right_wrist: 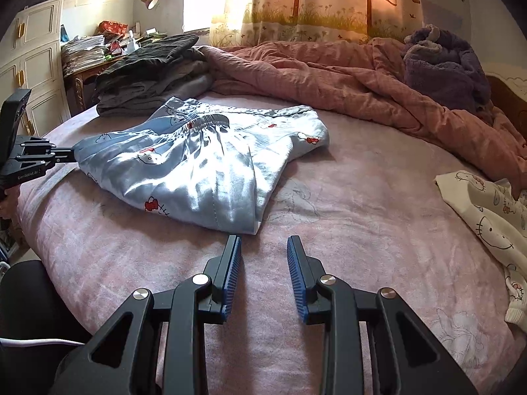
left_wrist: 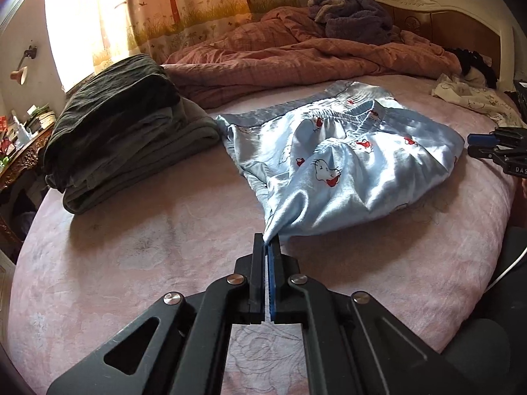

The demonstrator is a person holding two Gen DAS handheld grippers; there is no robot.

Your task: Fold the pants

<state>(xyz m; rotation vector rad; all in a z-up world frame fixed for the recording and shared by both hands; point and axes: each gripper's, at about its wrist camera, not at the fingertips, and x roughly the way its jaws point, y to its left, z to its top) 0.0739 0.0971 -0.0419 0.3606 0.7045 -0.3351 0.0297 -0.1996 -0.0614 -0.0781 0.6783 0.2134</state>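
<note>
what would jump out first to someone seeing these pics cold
The shiny light-blue cartoon-print pants lie part-folded mid-bed, one corner pinched in the shut left tool. The right tool hangs open and empty just short of their near edge. A dark folded stack sits beside them, under the sunlit curtain.

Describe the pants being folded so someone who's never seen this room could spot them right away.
On the pink bedsheet, in front of the rumpled pink quilt and beside a stack of dark folded clothes, lie the pants. They alone are shiny light-blue satin with red-bowed cartoon cats, one corner pinched by the left gripper.
</note>
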